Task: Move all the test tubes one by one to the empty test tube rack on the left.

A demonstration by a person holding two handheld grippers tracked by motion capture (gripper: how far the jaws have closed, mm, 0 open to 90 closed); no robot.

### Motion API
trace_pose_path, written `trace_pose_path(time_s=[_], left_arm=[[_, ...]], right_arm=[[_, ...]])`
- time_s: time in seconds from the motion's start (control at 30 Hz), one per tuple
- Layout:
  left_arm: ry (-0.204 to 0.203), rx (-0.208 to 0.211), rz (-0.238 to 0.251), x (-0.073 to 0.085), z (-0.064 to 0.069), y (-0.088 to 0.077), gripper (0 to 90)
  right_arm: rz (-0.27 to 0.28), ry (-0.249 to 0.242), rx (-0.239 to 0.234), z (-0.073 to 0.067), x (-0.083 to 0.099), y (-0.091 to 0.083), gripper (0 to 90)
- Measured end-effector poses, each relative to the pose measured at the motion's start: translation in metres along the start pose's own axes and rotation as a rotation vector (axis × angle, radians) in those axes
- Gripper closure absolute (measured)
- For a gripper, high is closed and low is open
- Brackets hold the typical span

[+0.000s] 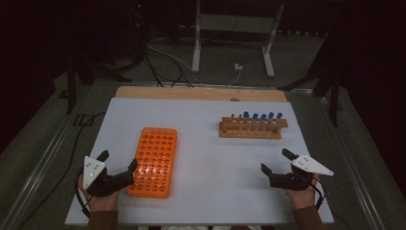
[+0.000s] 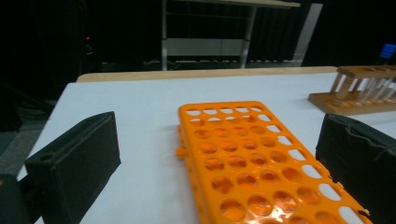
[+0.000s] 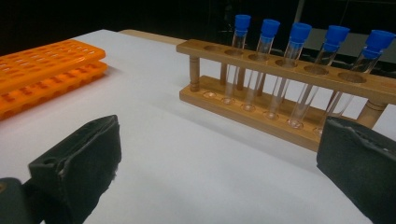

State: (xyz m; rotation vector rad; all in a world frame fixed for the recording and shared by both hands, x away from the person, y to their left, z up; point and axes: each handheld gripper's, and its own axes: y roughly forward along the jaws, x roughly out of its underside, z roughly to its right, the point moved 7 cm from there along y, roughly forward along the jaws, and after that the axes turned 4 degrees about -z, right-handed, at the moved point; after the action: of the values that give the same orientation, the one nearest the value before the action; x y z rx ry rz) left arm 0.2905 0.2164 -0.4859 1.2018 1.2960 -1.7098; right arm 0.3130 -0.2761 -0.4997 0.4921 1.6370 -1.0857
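Open tool (image 3: 219, 163) jaws, wooden rack (image 3: 299, 77) with five blue-capped tubes (image 3: 299, 32), orange rack (image 3: 42, 70) at left

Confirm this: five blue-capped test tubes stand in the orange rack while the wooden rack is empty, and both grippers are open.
Racks swapped. The right gripper view shows the five blue-capped test tubes standing in the wooden rack; the orange rack is empty. The left gripper and right gripper are indeed open.

Each hand wears a brown sleeve and holds a black tool. The left gripper (image 1: 117, 161) has two thick black jaws wrapped in dark tape, a grey three-cornered plate with small dots on top, and a black cable. The right gripper (image 1: 275, 160) looks the same.
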Motion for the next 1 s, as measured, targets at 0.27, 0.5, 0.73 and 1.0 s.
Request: trace_pose_path(time_s=[0.27,0.5,0.73,1.0], left_arm=[[-0.018,-0.016,-0.004,0.001,-0.005,0.0,0.8],[-0.037,-0.029,-0.006,0.002,-0.009,0.003,0.8],[-0.049,-0.047,-0.01,0.004,-0.014,0.004,0.9],[-0.051,-0.055,-0.007,0.003,-0.014,0.002,0.8]], right_arm=[[-0.007,0.004,-0.002,-0.001,0.001,0.001,0.2],[0.0,0.019,-0.006,0.0,-0.001,0.0,0.2],[0.002,0.023,0.009,0.006,-0.012,-0.001,0.2],[0.005,0.037,0.046,0.022,-0.038,0.001,0.3]])
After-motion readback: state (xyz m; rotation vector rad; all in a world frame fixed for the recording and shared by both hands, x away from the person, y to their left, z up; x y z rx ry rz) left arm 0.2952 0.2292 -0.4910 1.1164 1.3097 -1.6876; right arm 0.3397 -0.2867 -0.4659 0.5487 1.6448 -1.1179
